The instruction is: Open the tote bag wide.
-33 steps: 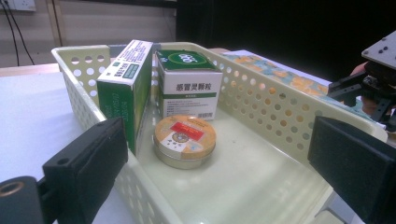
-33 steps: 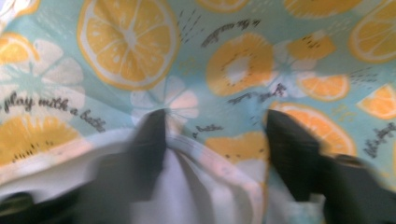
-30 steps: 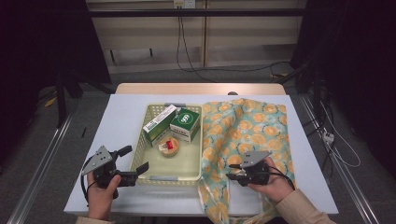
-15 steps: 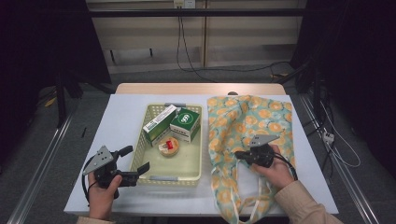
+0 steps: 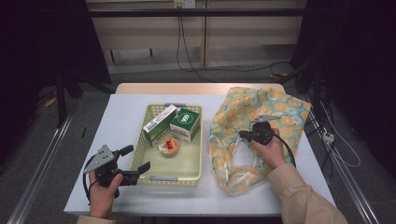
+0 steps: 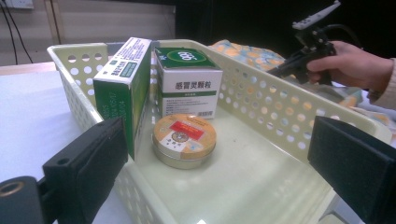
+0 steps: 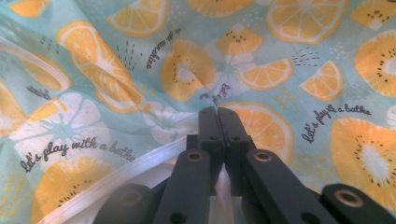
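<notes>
A fruit-print cloth bag [image 5: 275, 108] lies rumpled on the right half of the table. My right gripper [image 5: 243, 135] is over its middle and shut on a fold of the cloth by the white hem; in the right gripper view the jaws meet at the fabric [image 7: 218, 114]. A pale perforated basket [image 5: 199, 140] holds a long green-and-white box [image 5: 159, 123], a squarer green box [image 5: 186, 122] and a round tin [image 5: 168, 146]. My left gripper [image 5: 137, 158] stands open at the basket's near left corner, its jaws straddling the corner [image 6: 224, 154] with nothing gripped.
The white table top [image 5: 121, 116] has bare room left of the basket and along the near edge. Cables run over the floor behind the table and to its right.
My right gripper has moved away from the person toward the far side, dragging the bag's cloth with it so the bag bunches up. The left gripper has kept still.
</notes>
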Demonstrator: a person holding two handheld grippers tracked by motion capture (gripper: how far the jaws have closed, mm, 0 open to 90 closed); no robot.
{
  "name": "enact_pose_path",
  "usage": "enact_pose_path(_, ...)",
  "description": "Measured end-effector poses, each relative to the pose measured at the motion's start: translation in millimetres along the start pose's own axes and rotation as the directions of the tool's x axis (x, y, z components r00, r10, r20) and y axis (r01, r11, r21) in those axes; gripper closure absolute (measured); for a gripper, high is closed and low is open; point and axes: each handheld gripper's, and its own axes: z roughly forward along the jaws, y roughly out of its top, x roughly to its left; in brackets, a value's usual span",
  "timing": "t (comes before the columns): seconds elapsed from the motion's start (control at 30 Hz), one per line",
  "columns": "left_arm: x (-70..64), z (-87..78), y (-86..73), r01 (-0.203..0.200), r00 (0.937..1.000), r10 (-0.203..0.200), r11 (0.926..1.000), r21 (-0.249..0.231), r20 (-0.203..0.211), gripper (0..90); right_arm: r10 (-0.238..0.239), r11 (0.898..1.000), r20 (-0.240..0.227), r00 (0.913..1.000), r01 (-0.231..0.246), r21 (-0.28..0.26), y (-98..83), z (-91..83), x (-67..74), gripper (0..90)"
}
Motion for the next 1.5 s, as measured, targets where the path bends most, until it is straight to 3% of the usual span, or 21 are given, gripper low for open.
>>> enact_pose_path(0.07, -0.1, 0.0, 0.0, 0.001, 1.0, -0.001, 1.0, -0.002, 0.003, 4.9, -0.035, 0.999, 0.009, 0.9993, 0.035, 0.01, 3.1, 3.7, -0.5, 84.7)
enact_pose_path(0.13, -0.2, 0.0, -0.2, 0.002, 1.0, -0.002, 1.0, 0.001, 0.003, 4.9, -0.049, 0.999, 0.016, 0.9987, 0.049, 0.001, 3.9, 2.0, -0.5, 65.7)
enact_pose_path(0.2, 0.5, 0.1, -0.5, -0.002, 1.0, 0.002, 1.0, 0.003, 0.004, 4.9, -0.064, 0.998, -0.006, 0.9979, 0.064, 0.007, 3.9, -4.8, 1.5, 59.6)
enact_pose_path(0.3, 0.6, -0.1, -0.6, -0.001, 1.0, 0.001, 1.0, 0.003, 0.004, 4.9, -0.141, 0.99, -0.016, 0.9899, 0.141, 0.003, 1.8, -20.5, 11.4, 45.6)
enact_pose_path(0.4, 0.1, -0.7, -0.2, 0.001, 1.0, -0.001, 1.0, 0.001, 0.002, 4.9, -0.167, 0.986, -0.048, 0.9848, 0.167, 0.009, -5.2, -35.5, 21.5, 39.9)
enact_pose_path(0.5, -0.7, -1.2, 0.1, 0.003, 1.0, -0.003, 1.0, 0.001, -0.004, 4.9, -0.154, 0.988, -0.087, 0.9842, 0.154, -0.012, -14.0, -49.3, 29.8, 35.7)
enact_pose_path(0.7, -2.5, -0.3, 0.4, -0.006, 1.0, 0.006, 0.9999, 0.008, -0.002, 4.9, -0.182, 0.983, -0.143, 0.9728, 0.177, -0.049, -20.2, -74.2, 50.4, 32.9)
enact_pose_path(0.8, -3.6, 0.2, 0.5, -0.003, 1.0, 0.003, 1.0, 0.006, -0.002, 4.9, -0.23, 0.973, -0.174, 0.9576, 0.223, -0.057, -22.6, -78.8, 69.6, 31.2)
enact_pose_path(0.9, -3.6, -0.2, 0.7, -0.008, 1.0, 0.008, 1.0, 0.003, 0.0, 4.9, -0.254, 0.967, -0.244, 0.9357, 0.247, -0.06, -25.8, -79.4, 90.1, 31.4)
enact_pose_path(1.0, -3.6, -1.1, 1.0, -0.008, 1.0, 0.008, 1.0, 0.003, 0.001, 4.9, -0.287, 0.958, -0.297, 0.9105, 0.28, -0.069, -27.0, -82.3, 108.0, 31.3)
enact_pose_path(1.07, -3.4, -1.4, 1.2, -0.009, 1.0, 0.009, 1.0, 0.003, 0.0, 4.9, -0.32, 0.947, -0.334, 0.8867, 0.312, -0.077, -28.7, -85.1, 119.8, 31.5)
enact_pose_path(1.1, -3.3, -1.3, 1.0, -0.008, 1.0, 0.008, 1.0, 0.002, 0.001, 4.9, -0.332, 0.942, -0.344, 0.8784, 0.328, -0.071, -30.9, -84.2, 125.2, 31.6)
enact_pose_path(1.17, -3.4, -0.3, 0.6, -0.007, 1.0, 0.007, 1.0, 0.004, 0.003, 4.9, -0.355, 0.928, -0.343, 0.8698, 0.372, -0.018, -39.2, -74.1, 134.2, 35.8)
enact_pose_path(1.23, -4.1, 0.0, 0.8, -0.008, 1.0, 0.008, 0.9999, 0.006, 0.005, 4.9, -0.385, 0.914, -0.302, 0.8721, 0.406, 0.009, -44.9, -63.7, 135.3, 44.5)
enact_pose_path(1.27, -4.4, -0.2, 1.0, -0.012, 0.9999, 0.012, 0.9999, 0.008, 0.006, 4.9, -0.384, 0.915, -0.283, 0.879, 0.404, 0.015, -46.0, -59.0, 133.6, 50.5)
enact_pose_path(1.3, -4.9, -0.2, 1.1, -0.01, 0.9999, 0.01, 0.9999, 0.006, 0.006, 4.9, -0.367, 0.922, -0.277, 0.8879, 0.386, 0.016, -45.7, -55.0, 131.1, 58.3)
enact_pose_path(1.37, -5.2, -0.3, 1.0, -0.013, 0.9999, 0.013, 0.9999, 0.007, 0.004, 4.9, -0.36, 0.927, -0.273, 0.8922, 0.374, 0.001, -44.1, -49.1, 125.9, 79.8)
enact_pose_path(1.43, -5.3, -0.8, 0.7, -0.013, 0.9999, 0.013, 0.9999, 0.009, 0.002, 4.9, -0.309, 0.947, -0.303, 0.9017, 0.322, -0.005, -41.2, -41.7, 119.7, 87.4)
enact_pose_path(1.5, -5.3, -2.1, 0.2, -0.011, 0.9999, 0.011, 0.9999, 0.007, -0.002, 4.9, -0.304, 0.948, -0.294, 0.9063, 0.318, 0.0, -38.1, -36.4, 117.7, 89.3)
